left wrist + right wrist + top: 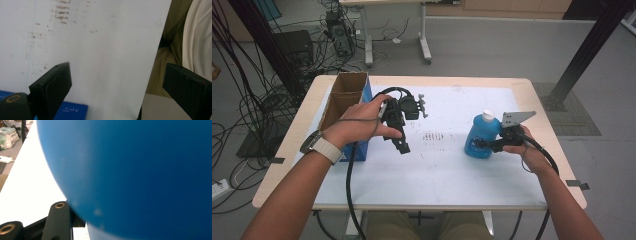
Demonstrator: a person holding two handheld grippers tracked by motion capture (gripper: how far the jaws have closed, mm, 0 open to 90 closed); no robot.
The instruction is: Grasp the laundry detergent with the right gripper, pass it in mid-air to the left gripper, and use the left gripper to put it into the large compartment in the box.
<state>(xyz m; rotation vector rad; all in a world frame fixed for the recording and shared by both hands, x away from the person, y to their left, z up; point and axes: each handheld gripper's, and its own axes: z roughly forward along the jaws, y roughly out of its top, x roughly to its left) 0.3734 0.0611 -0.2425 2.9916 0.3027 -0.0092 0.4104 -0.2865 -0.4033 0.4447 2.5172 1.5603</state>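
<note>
A blue plastic bottle (478, 134) with a white cap (488, 116) stands upright on the right half of the white tabletop (437, 170). My right gripper (482, 144) comes at it from the right and is shut on its lower body. In the right gripper view the bottle (137, 175) looms close in blue, with one black finger (58, 220) pressed against its left side. My left gripper (402, 145) hovers over the table left of centre, pointing down and toward the person. It is open, and in the left gripper view its jaws (117, 75) stand wide apart over bare white surface.
An open cardboard box (343, 97) with a blue side stands at the table's left edge, just behind my left hand; its blue face (70, 112) shows low in the left gripper view. Faint brown marks (434, 136) dot the table's centre. Cables and desk legs lie beyond the far edge.
</note>
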